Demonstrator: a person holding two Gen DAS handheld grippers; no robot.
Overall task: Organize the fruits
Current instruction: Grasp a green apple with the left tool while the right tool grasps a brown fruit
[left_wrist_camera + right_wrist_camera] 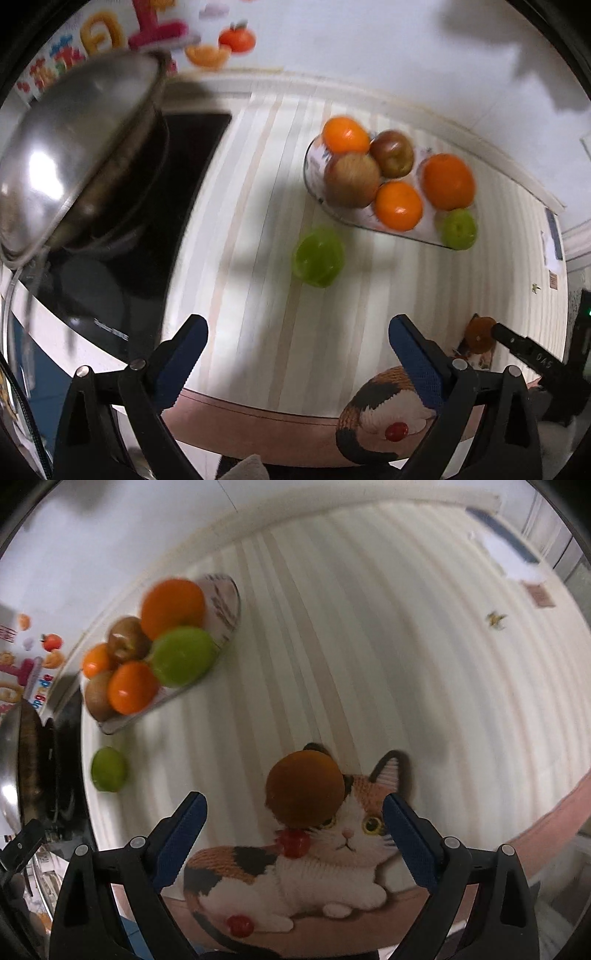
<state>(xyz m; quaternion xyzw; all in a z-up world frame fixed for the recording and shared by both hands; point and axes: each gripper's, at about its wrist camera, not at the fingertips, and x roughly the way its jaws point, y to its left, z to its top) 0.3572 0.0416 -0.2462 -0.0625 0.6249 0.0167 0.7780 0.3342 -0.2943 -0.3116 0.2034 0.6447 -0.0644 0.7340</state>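
- The left tongs (297,354) are spread wide with nothing between them, poised above the striped tabletop (258,332) short of the loose green fruit (318,256).
- The right tongs (293,829) are also spread and empty, and they point down at the brown-orange fruit (306,788) resting on the cat-picture mat (314,871).
- The plate (225,602) near the wall already carries most of the fruit, so it looks like the place for the two strays.
- To do this step well, I would lower each pair of tongs straight over its fruit, centre the round body between the blue pads, and close gently, because a round fruit is likely to roll if one pad nudges it first.
- The heap on the plate is crowded; a new piece should probably go into a gap near the rim, set down softly.
- Count on the plate: three oranges, one green fruit, one reddish-brown fruit and one tan fruit.
- Count off the plate: one green fruit and one brown-orange fruit.
- One metal bowl (74,155) stands at the edge of the left view.
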